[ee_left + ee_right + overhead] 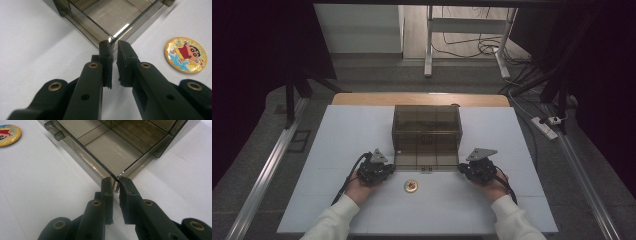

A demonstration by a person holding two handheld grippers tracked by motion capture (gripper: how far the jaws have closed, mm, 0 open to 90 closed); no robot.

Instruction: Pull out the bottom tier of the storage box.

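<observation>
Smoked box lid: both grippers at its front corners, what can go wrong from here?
1. The left gripper and right gripper have their jaws nearly shut on just the corner tips of the open lid; a thin hold like that could slip.
2. If one hand lifts ahead of the other, the lid may twist.
3. The badge lies close in front and could get knocked.

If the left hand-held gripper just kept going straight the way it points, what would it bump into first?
Most likely the near corner of the smoky clear plastic box, right ahead of the left hand-held gripper. The cartoon badge lies off to one side, out of that line.
</observation>
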